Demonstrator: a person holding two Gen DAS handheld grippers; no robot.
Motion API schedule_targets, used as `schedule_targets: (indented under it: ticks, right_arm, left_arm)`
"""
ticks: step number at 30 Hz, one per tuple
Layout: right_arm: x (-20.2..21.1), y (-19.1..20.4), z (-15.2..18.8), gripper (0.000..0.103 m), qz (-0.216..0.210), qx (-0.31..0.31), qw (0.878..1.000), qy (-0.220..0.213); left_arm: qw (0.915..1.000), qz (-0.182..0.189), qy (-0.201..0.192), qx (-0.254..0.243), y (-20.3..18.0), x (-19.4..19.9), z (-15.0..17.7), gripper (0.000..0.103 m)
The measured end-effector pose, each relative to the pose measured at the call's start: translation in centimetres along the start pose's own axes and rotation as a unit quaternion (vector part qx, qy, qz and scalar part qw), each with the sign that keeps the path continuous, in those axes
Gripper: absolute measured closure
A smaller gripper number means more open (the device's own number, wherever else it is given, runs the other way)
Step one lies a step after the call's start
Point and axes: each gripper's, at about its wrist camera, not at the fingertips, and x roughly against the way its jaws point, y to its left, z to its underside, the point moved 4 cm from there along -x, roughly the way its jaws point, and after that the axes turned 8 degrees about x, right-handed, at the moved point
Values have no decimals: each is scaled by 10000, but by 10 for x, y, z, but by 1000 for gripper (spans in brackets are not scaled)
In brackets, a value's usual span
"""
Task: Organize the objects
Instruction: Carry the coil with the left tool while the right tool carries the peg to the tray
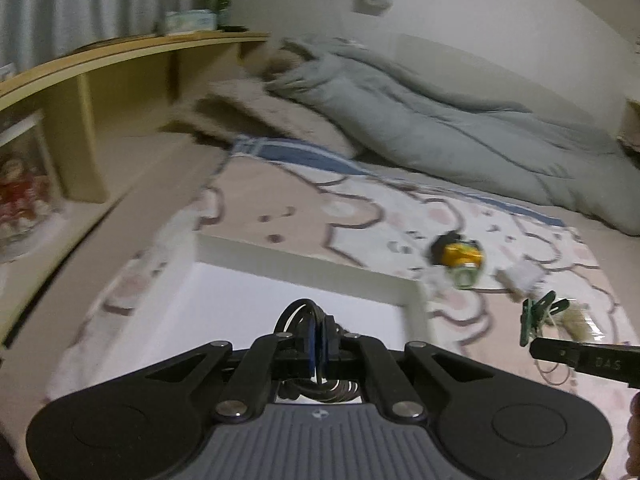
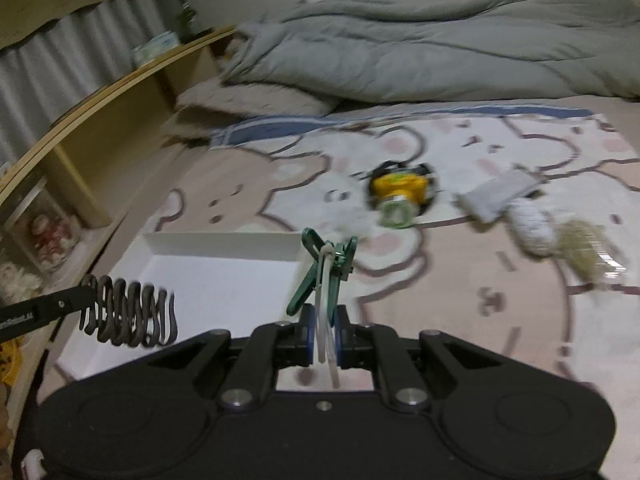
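Here the white tray [image 2: 224, 280] lies on the bed, near its left edge, and both held things hang at it. The black coil [image 2: 128, 310] hangs over the tray's left part, its long axis running across the tray. The green clip [image 2: 324, 276] stands tilted over the tray's right wall, so the left hand looks nearer to a drop. The left gripper [image 1: 318, 344] is clamped tight on the coil. The right gripper [image 2: 324, 338] is pinched, almost closed, on the clip's white loop.
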Motion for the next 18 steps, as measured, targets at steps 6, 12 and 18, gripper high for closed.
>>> schedule_targets:
  ticks: [6,12,18]
  right_arm:
    - [-27,48,-4,93,-362,223,9988,244]
    - [-50,103,-9,93,-808,508,9946,413]
    - [-73,150,-2,93,-1284,601,9872,726]
  left_arm:
    - [9990,-447,74,20,46,-7,-6,101]
    - [9944,-1023,178,-170,80,-21,-13,101]
    - [9852,-1573,133,-665,91,-27,-13,101]
